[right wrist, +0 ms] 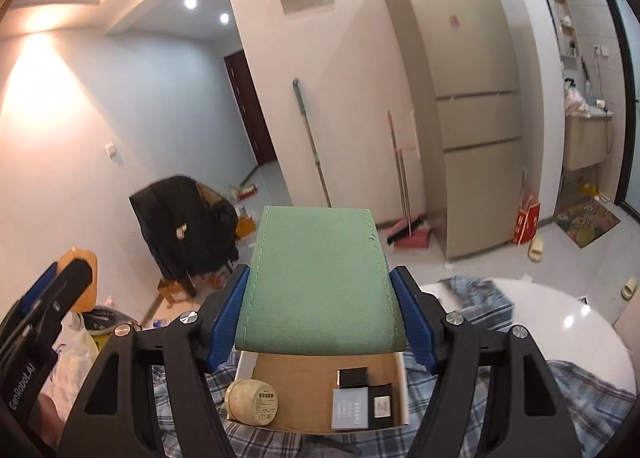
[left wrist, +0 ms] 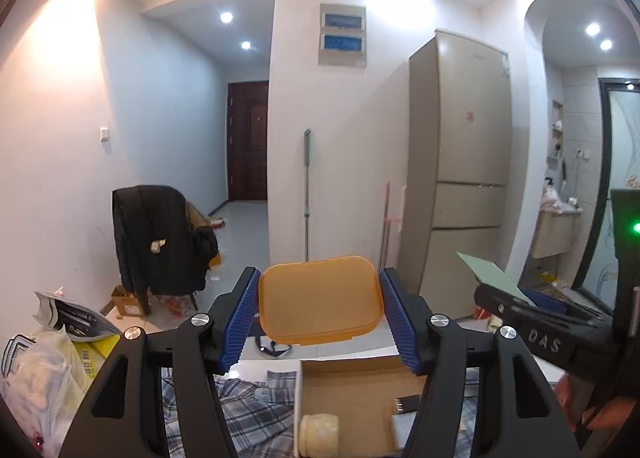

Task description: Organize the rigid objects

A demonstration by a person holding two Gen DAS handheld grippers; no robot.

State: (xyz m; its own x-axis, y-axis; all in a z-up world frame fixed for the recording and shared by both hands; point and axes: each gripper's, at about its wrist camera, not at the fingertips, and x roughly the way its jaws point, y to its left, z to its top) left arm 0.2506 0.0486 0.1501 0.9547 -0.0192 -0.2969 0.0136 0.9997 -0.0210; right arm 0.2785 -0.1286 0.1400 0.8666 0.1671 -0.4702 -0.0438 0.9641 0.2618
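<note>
My left gripper (left wrist: 319, 300) is shut on an orange plastic lid (left wrist: 319, 300), held up flat between the blue pads above an open cardboard box (left wrist: 352, 368). My right gripper (right wrist: 320, 282) is shut on a green rectangular case (right wrist: 320, 282), lifted over the same cardboard box (right wrist: 320, 368). The box holds a cream jar (right wrist: 252, 402) lying on its side, a grey card box (right wrist: 351, 408) and two small black items (right wrist: 353, 376). In the left wrist view the right gripper (left wrist: 532, 304) shows at the right edge with the green case (left wrist: 492, 274).
The box rests on a plaid cloth (right wrist: 560, 398) over a round white table (right wrist: 560, 318). Plastic bags (left wrist: 40, 370) crowd the left. Beyond stand a chair draped with a black coat (left wrist: 160, 242), a tall fridge (left wrist: 460, 169), a mop (left wrist: 307, 193) and a broom (right wrist: 404, 197).
</note>
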